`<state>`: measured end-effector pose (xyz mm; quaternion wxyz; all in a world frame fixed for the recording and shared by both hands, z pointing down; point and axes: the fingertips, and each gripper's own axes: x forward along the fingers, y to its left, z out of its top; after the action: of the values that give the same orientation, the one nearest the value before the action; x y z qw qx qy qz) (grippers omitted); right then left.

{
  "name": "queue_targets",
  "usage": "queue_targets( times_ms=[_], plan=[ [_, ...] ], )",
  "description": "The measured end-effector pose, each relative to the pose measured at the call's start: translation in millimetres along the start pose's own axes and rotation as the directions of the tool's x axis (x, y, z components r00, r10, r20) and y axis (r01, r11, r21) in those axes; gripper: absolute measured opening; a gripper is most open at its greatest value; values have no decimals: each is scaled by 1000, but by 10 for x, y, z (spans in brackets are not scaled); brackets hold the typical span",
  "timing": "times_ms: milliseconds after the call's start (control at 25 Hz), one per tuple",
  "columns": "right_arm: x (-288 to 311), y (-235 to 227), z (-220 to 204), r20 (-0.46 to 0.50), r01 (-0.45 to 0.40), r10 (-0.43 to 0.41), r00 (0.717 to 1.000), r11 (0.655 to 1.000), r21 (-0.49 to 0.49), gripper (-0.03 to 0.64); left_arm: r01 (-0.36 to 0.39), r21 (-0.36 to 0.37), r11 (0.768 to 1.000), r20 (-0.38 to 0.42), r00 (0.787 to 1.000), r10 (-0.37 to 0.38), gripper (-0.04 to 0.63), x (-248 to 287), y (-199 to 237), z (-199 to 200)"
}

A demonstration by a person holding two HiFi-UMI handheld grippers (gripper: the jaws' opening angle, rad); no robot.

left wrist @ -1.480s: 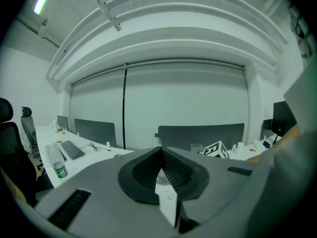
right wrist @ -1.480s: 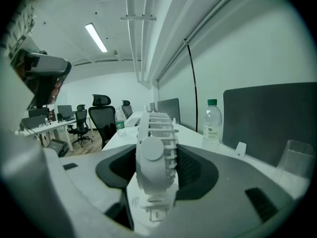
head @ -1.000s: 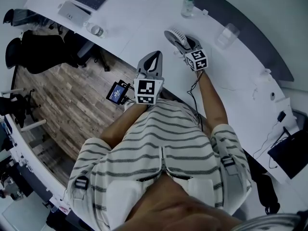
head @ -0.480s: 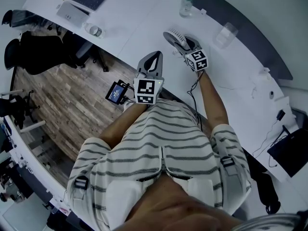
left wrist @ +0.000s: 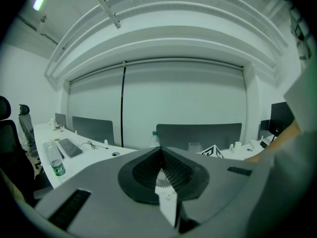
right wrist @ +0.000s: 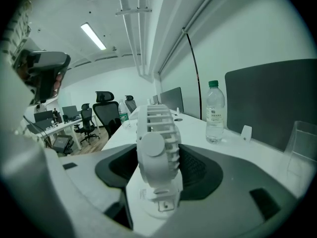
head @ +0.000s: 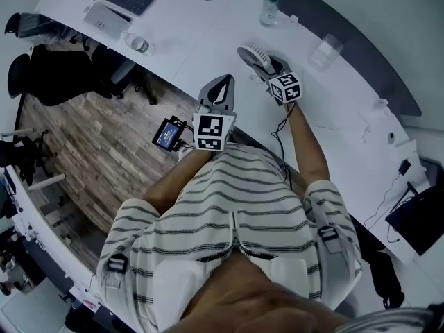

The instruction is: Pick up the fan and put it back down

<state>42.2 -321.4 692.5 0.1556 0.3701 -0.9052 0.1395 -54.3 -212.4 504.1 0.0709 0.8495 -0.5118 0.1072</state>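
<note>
We see the white fan [right wrist: 154, 128] upright between the jaws of the right hand-held gripper [right wrist: 158, 155], whose dark pads press against its two sides. Its round base sits low at the white table [head: 208, 26], though we cannot tell whether it touches. The left hand-held gripper [left wrist: 159, 155] hangs at the table's near edge, well apart from the fan, its jaws brought together on nothing.

Just beyond the fan stands a green-capped water bottle [right wrist: 214, 112]; it is clear, but we cannot tell how full it is. A clear plastic stand [right wrist: 299, 145] sits to its right, by the dark partition. A second bottle [left wrist: 55, 163] with a green label stands further along the table, near a keyboard [left wrist: 69, 148].

Only the head view gives us the wooden floor [head: 104, 137] beneath the table's edge; only the right gripper view gives us the office chairs [right wrist: 106, 110].
</note>
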Motion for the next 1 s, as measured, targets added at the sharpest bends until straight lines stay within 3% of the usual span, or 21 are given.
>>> queue_targets(
  times_ms=[400,920,1000],
  plan=[
    [-161,-5,50,29,34,-37,999,996,88,238,13,-2,1000,8,1000,-13,6,-43,-33,16],
    [-414,39,108,55,117,-125,991,985,127,236,30,-6,1000,19,999,-30,6,-66,-152,37],
    [-464,43,136,64,139,-148,987,981,135,201,31,-6,1000,20,999,-31,6,-75,-155,35]
  ],
)
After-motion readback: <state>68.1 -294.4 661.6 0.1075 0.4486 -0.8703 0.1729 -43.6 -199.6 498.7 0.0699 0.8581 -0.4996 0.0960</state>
